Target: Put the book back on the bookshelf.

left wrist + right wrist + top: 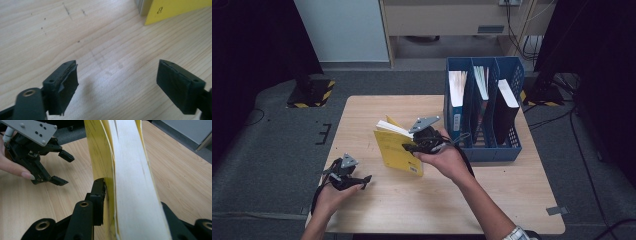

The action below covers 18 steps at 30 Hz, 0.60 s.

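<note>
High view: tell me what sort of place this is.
Probably an office or lab workspace: a wooden table bearing a blue file rack of books, cables across grey carpet, and hazard-striped stand bases.

High view. Centre: the right gripper [409, 147] clamps a yellow book [394, 152], held upright on the wooden table [492, 200] with its white pages fanned at the top. Lower left: the left gripper [362, 180], jaws apart, holds nothing and sits low over the tabletop. Upper right: a blue file rack [482, 150] with three compartments, each holding books.
</note>
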{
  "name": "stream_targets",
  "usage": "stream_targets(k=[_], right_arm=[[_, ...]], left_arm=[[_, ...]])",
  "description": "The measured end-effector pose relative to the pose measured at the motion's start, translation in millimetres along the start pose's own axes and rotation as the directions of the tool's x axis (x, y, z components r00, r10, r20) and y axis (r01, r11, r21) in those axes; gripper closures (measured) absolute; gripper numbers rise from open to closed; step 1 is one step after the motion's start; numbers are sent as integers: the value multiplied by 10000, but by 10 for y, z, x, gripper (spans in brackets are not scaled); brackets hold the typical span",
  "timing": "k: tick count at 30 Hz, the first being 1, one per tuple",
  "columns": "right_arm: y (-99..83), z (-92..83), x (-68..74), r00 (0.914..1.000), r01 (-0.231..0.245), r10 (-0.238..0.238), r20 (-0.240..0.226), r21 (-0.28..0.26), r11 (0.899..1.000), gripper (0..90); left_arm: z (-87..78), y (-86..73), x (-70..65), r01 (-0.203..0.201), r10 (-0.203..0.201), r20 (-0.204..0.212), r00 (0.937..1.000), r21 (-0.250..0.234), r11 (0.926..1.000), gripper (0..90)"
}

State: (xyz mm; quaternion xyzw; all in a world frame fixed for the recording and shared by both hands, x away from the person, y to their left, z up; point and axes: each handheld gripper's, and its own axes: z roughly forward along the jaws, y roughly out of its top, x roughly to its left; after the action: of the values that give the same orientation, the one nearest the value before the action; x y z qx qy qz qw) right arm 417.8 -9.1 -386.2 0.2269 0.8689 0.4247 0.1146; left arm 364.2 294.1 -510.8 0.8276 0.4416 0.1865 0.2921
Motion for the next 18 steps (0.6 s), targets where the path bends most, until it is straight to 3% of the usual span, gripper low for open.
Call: stream_targets(k=[9,18], right_arm=[[28,5,-14,9993,-94,97,-361,96,9999,645],[76,27,-12,9973,-108,124,-729,226,9997,629]], left_arm=[[7,-34,-5,-125,123,99,9999,120,9999,98],[12,-54,20,-22,20,115,9999,234,9997,96]])
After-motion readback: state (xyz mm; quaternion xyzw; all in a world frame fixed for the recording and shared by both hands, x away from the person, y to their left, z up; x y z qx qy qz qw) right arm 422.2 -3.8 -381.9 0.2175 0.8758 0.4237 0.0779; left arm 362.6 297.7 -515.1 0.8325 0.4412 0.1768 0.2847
